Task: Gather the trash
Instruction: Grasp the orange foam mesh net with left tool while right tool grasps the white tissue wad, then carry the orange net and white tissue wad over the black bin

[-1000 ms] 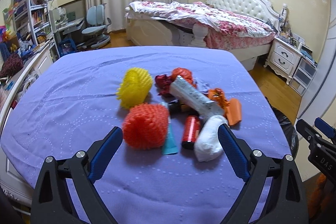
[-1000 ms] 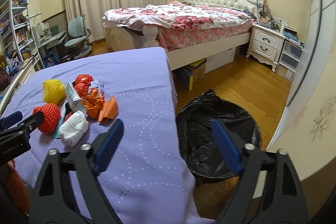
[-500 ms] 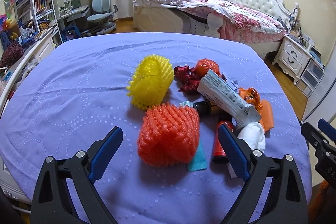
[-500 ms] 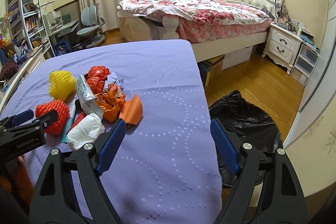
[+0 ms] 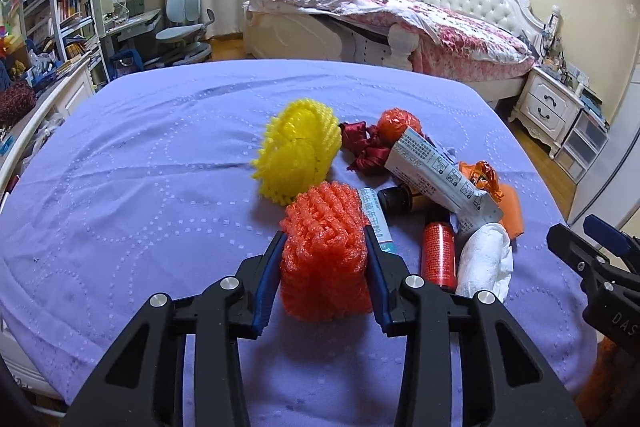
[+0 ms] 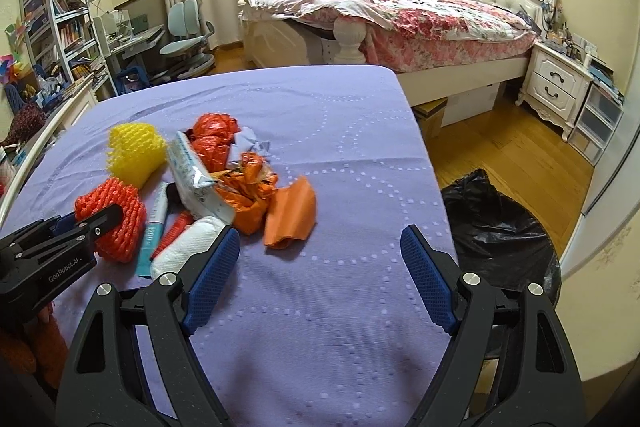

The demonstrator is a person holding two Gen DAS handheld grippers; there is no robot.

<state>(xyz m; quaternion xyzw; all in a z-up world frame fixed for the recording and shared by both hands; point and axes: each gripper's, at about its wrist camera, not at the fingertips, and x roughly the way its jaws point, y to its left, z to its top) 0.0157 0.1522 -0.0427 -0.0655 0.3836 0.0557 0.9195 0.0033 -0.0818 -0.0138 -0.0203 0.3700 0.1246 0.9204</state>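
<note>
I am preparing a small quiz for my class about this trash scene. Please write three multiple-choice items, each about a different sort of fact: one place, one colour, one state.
1. Where is the black-lined trash bin?
A. On the floor beside the table
B. On the purple tablecloth
C. On the bed

2. What colour is the foam net right behind the orange-red one?
A. Green
B. Yellow
C. White

3. What is between the fingers of the left tool?
A. Nothing
B. The white tissue wad
C. The orange-red foam net

Answers:
1 A: the trash bin stands on the wooden floor, off the edge of the tablecloth.
2 B: the foam net behind is yellow.
3 C: the left tool is closing with both pads against the orange-red foam net; the tissue wad lies apart.
</note>
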